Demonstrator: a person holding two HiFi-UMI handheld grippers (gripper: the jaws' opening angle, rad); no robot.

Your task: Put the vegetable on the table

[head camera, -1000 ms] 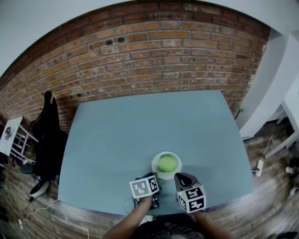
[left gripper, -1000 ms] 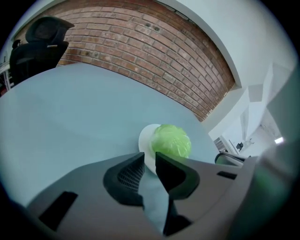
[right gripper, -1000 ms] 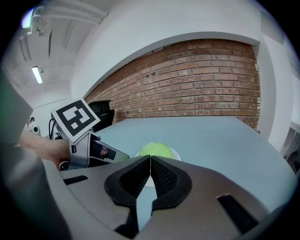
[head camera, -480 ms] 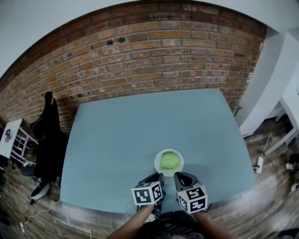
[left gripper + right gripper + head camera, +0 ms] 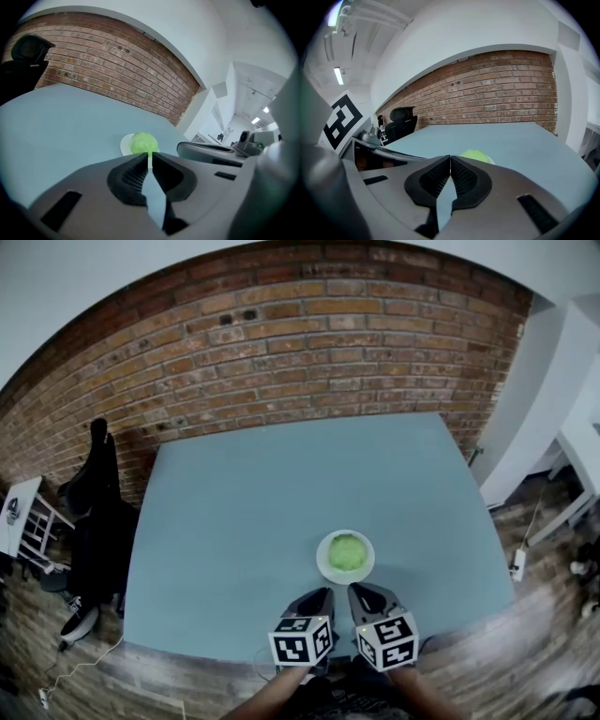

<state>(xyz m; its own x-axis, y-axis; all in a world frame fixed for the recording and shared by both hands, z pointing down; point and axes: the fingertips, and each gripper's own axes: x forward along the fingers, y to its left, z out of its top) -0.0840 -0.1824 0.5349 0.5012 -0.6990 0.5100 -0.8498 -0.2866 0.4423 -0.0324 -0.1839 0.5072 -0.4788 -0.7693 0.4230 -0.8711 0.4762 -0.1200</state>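
A round green vegetable [image 5: 347,551] lies in a small white plate [image 5: 326,565] on the grey-blue table [image 5: 253,512], near its front edge. The same vegetable [image 5: 142,142] shows just beyond the left jaws, and its top [image 5: 474,155] peeks over the right jaws. My left gripper [image 5: 319,597] and right gripper [image 5: 359,593] hover side by side just short of the plate, over the front edge. Both are shut with nothing between the jaws: left gripper [image 5: 150,159], right gripper [image 5: 450,161].
A red brick wall [image 5: 281,352] runs behind the table. A black office chair [image 5: 98,512] with a coat on it stands at the left. White furniture [image 5: 572,427] and a cable on the floor are at the right.
The head view has shifted, so the plate now sits higher and further from the grippers. The left gripper has drawn nearer the right one, low at the front edge. Both stay shut.
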